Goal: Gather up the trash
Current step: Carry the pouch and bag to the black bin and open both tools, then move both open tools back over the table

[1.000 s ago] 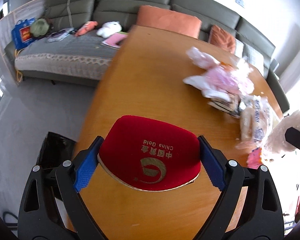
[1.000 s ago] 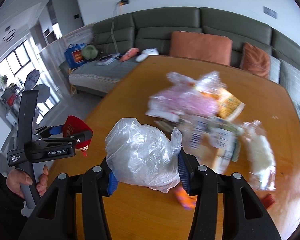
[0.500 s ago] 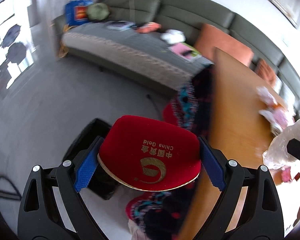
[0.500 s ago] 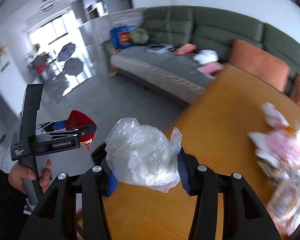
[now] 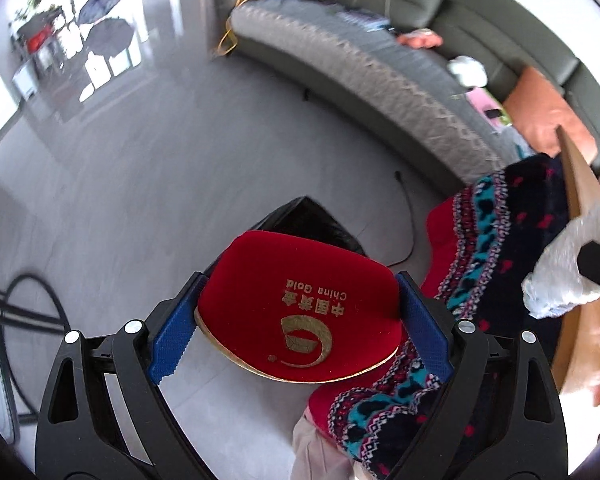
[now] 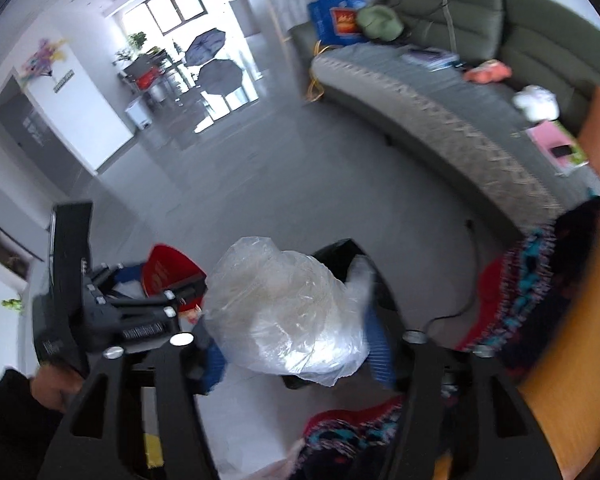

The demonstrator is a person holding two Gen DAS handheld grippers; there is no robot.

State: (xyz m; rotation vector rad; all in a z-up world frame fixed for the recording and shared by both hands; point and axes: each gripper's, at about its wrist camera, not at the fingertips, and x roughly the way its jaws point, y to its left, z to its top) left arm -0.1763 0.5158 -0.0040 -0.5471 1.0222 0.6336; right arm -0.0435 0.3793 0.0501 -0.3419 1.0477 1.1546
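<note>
My left gripper [image 5: 298, 320] is shut on a red velvet case [image 5: 300, 308] with gold "China Gold" lettering, held above the floor over a black trash bin [image 5: 316, 220]. My right gripper [image 6: 296, 344] is shut on a crumpled clear plastic bag [image 6: 288, 312], held above the same black bin [image 6: 340, 256]. In the right wrist view the left gripper [image 6: 140, 312] with the red case [image 6: 168, 276] is just to the left. In the left wrist view the plastic bag [image 5: 568, 264] shows at the right edge.
A patterned red, teal and dark knit cloth [image 5: 500, 248] hangs beside the wooden table edge [image 5: 576, 176] on the right. A grey-green sofa [image 5: 380, 64] with cushions and clutter runs along the back. A black cable [image 5: 408, 216] lies on the grey floor.
Both grippers have swung left off the table and now hang over the floor and the black bin, each still holding its item. The trash pile on the table has left view.
</note>
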